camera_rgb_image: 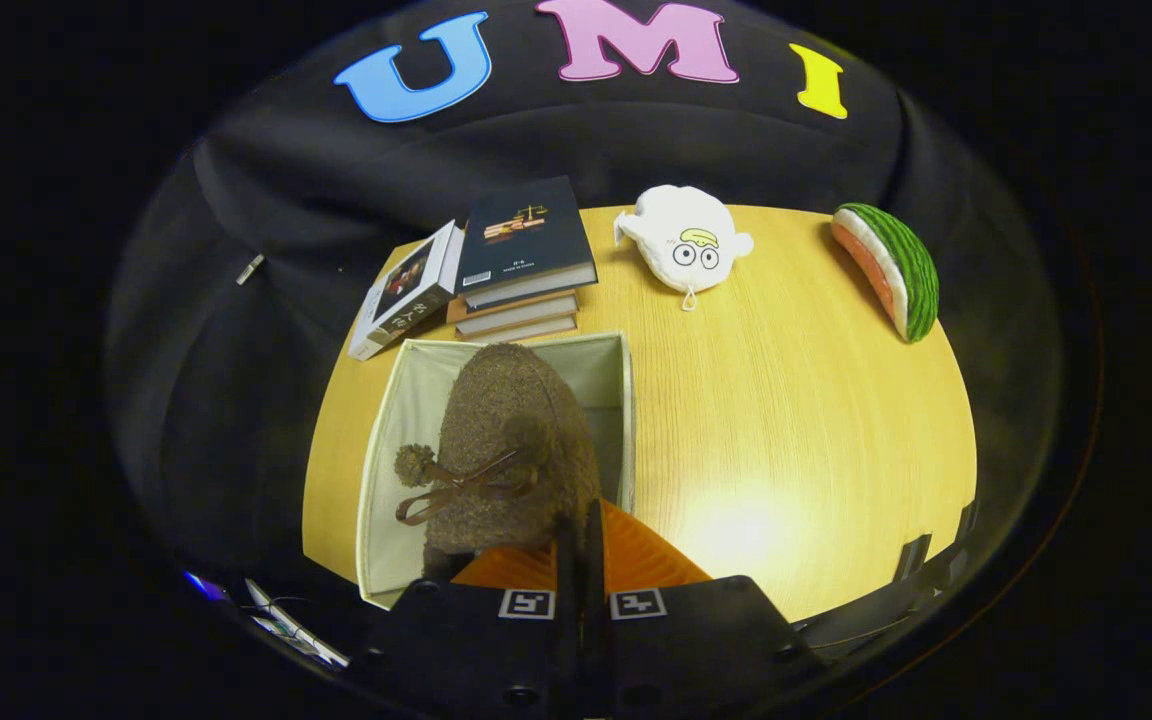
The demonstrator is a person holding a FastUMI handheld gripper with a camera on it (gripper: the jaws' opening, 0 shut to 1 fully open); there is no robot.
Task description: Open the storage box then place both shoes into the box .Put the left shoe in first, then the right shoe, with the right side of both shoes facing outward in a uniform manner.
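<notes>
1. The gripper point(579, 530) hangs over the open storage box point(406, 400), its two orange fingers point(636, 560) drawn narrow, almost together, with the heel end of a fuzzy brown shoe point(511, 440) pinched between them. The exact place where the pads meet the shoe is hidden behind the fingers, though both seem to press on it.
2. The shoe points away from the fingers, its toe reaching toward the box's far wall. A brown ribbon bow point(461, 487) and a pompom point(414, 464) sit on its upper. Whether the sole rests on the box floor or hangs above it I cannot tell, since the shoe covers what lies under it.
3. The box is pale fabric and stands on the wooden table point(796, 400). Its near edge is cut off by the gripper body, and most of its inside is hidden by the shoe.
4. Just beyond the box lies a stack of books point(521, 270), with a boxed book point(406, 290) leaning beside it.
5. Farther along the table's back edge sit a white plush toy point(686, 245) and, well apart, a watermelon-slice plush point(891, 265).
</notes>
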